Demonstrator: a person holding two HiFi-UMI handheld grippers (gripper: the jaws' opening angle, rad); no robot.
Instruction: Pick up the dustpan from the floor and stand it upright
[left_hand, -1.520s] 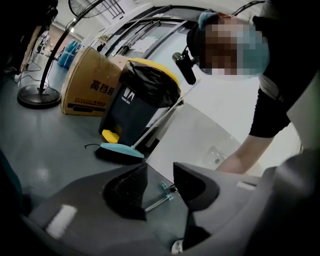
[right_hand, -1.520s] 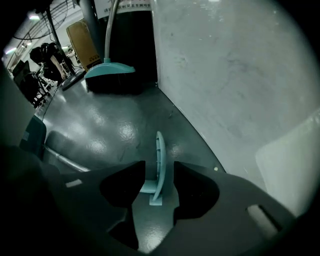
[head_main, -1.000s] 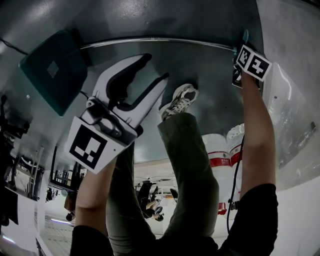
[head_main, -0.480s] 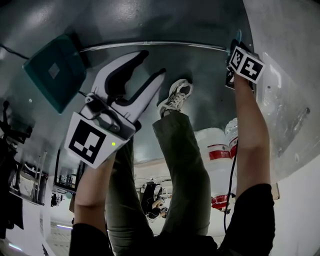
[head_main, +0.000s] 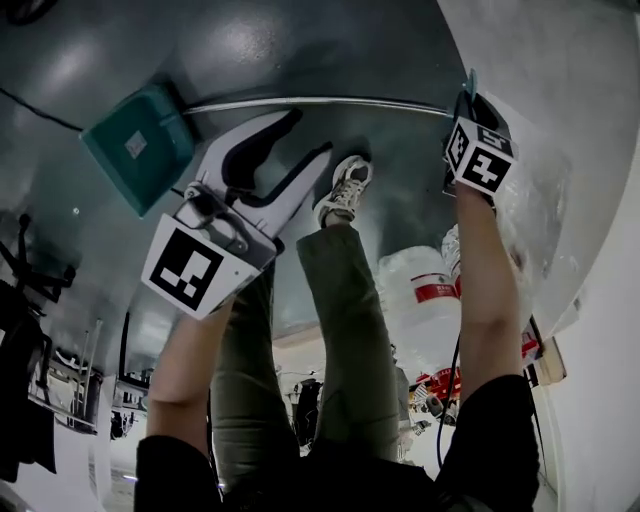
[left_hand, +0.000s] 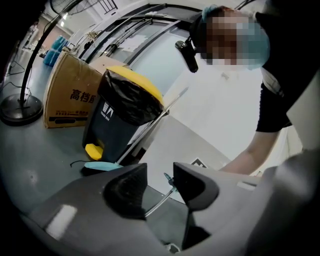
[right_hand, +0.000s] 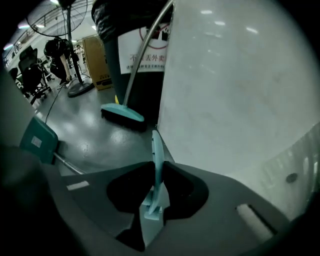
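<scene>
The dustpan has a teal pan on the grey floor at upper left and a long metal handle running right. My right gripper is shut on the handle's teal end grip, which stands pinched between its jaws. The pan and the shaft show low at the left of the right gripper view. My left gripper hovers open and empty over the floor, below the shaft. Through its jaws I see the far part of the handle.
A teal broom leans on a dark bin with a yellow lid. Beside it are a cardboard box and a fan base. A white panel stands at the right. The person's shoe is between the grippers, with water jugs nearby.
My right gripper has risen with the handle's end still in it. The left gripper has also lifted, still open. The pan now sits further right in the head view.
</scene>
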